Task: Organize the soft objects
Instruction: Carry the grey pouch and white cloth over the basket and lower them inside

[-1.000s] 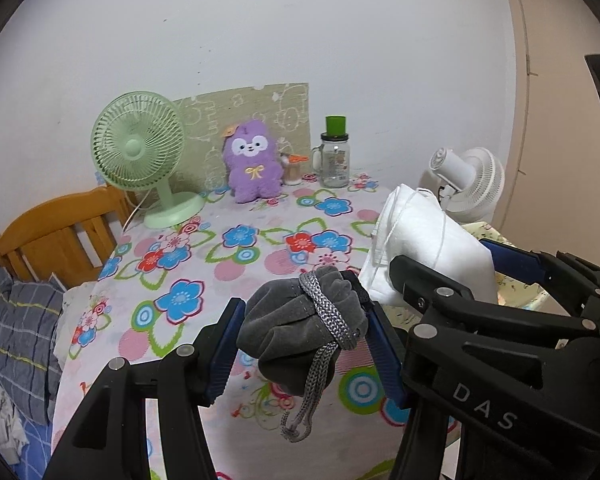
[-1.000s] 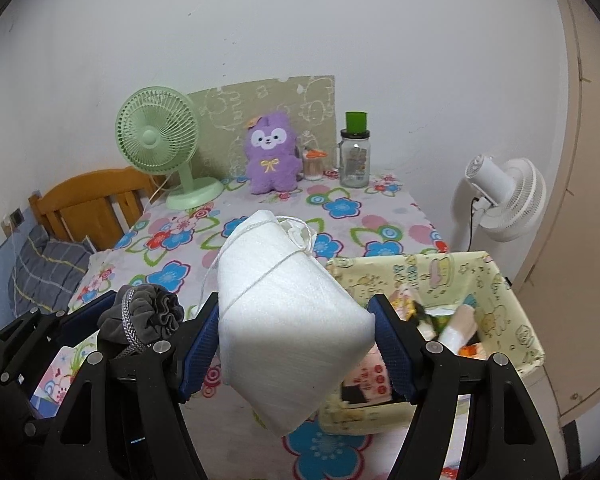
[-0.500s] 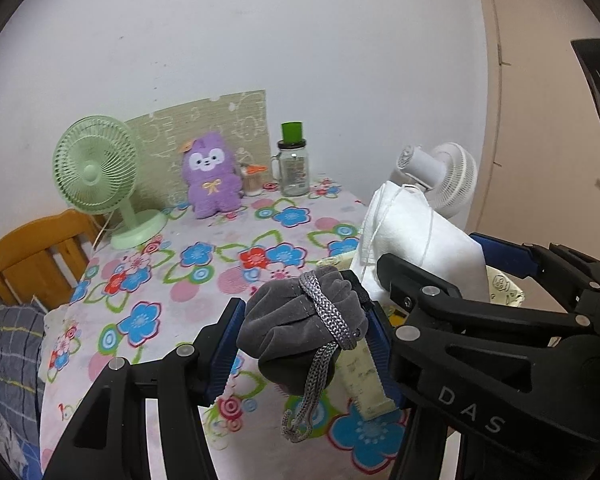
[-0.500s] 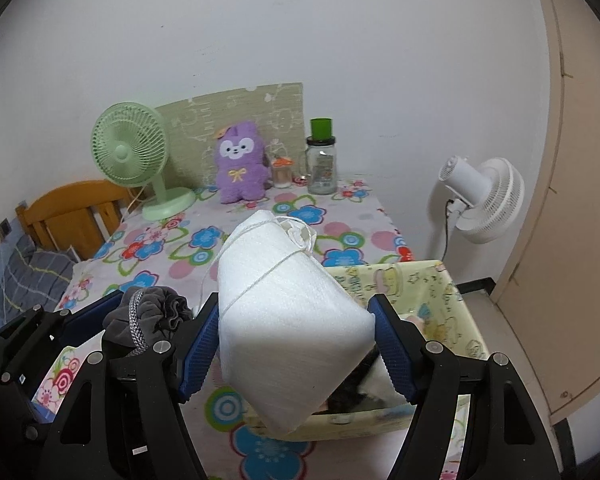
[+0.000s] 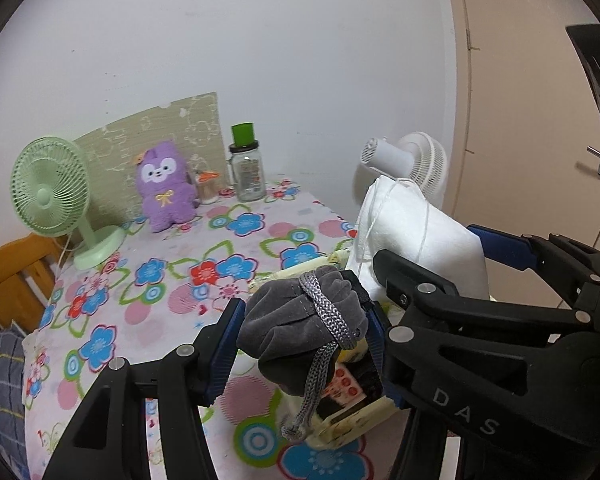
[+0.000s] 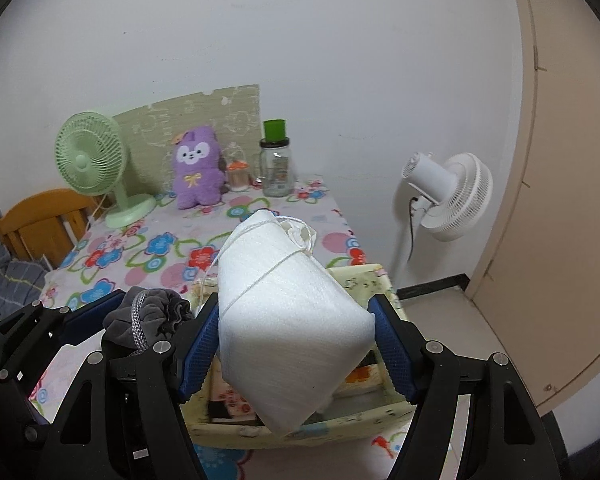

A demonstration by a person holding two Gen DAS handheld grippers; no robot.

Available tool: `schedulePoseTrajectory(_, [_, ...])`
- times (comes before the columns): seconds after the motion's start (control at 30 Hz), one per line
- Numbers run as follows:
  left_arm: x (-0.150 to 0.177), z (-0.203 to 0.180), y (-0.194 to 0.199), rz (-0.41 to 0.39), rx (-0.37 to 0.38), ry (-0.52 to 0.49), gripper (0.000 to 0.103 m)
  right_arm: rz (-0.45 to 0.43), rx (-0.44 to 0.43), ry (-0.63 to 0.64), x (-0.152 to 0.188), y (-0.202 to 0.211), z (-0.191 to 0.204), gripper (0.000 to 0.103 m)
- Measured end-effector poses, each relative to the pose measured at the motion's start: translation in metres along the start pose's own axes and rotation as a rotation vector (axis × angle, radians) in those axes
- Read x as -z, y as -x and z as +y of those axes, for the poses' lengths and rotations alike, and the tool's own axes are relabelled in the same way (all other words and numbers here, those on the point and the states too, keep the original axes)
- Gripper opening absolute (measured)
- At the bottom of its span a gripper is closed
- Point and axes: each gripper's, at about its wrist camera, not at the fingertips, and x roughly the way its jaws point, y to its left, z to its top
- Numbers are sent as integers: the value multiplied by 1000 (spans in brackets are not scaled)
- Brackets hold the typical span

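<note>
Both soft things are already in hand, so the coming move turns on where the storage box (image 6: 364,280) lies under them. In the right wrist view the right gripper (image 6: 296,344) is clamped on a white drawstring bag (image 6: 292,320), its blue pads pressed into the bag's two sides. The bag's long axis runs from the tied neck at the far top down to a corner near the camera. That low corner hangs over the open mouth of the pale yellow box, which sits on the near right part of the flowered table (image 6: 160,248).

The left gripper (image 5: 306,332) is closed on a grey pouch (image 5: 300,320), with its braided cord dangling straight down. In the left wrist view the box (image 5: 352,416) shows just below and slightly right of that cord (only one end of it is visible there).

The right hand looks the better placed of the two, since its bag is more squarely above the opening. The left pouch seems to hang near the box's left end, so it probably needs a small shift rightward before release.
</note>
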Motion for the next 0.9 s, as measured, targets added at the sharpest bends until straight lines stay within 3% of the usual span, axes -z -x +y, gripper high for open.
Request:
schedulePoseTrajectory(0.57, [-11, -28, -55, 61, 85, -32, 64, 51, 71, -34, 2, -36, -39, 75])
schedulePoseTrajectory(0.8, [-9, -29, -65, 76, 81, -35, 86, 71, 73, -51, 4, -48, -44, 75])
schedulePoseTrajectory(0.9, [-8, -27, -67, 78, 75, -37, 90, 75, 61, -52, 4, -52, -44, 75])
